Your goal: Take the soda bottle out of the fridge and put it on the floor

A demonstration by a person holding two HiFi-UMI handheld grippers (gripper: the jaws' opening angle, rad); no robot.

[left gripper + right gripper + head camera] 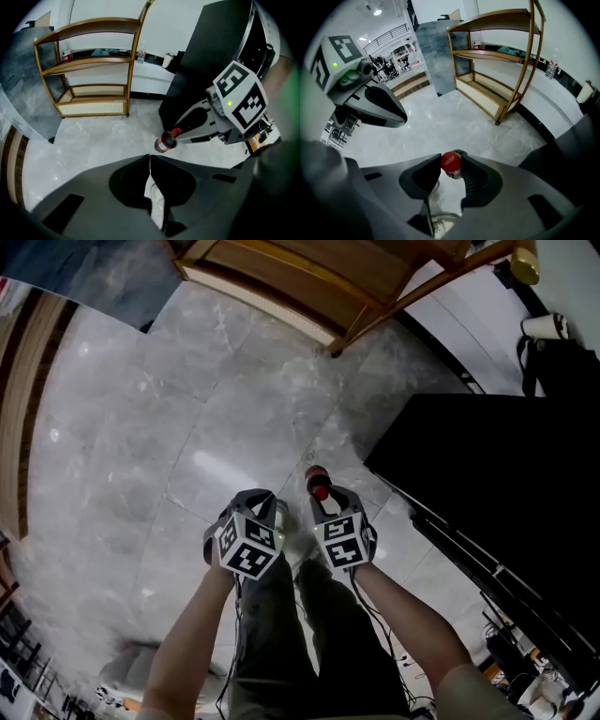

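From the head view, both grippers pointed steeply down over the grey marble floor [141, 427], with the black fridge [497, 456] just to the right. The right gripper [328, 498] held the soda bottle [318, 482] by its neck, red cap uppermost, and the left gripper [256, 498] hovered beside it. The left gripper view showed that tool's jaws pressed together with nothing between them, and the bottle hanging low over the floor — whether its base touched, I could not tell. The right gripper view showed the jaws clamped around the neck at the red cap. The set-down looked best done by keeping the bottle plumb, lowering until the base sat flat, then easing the jaws apart — a tilted release could topple it.
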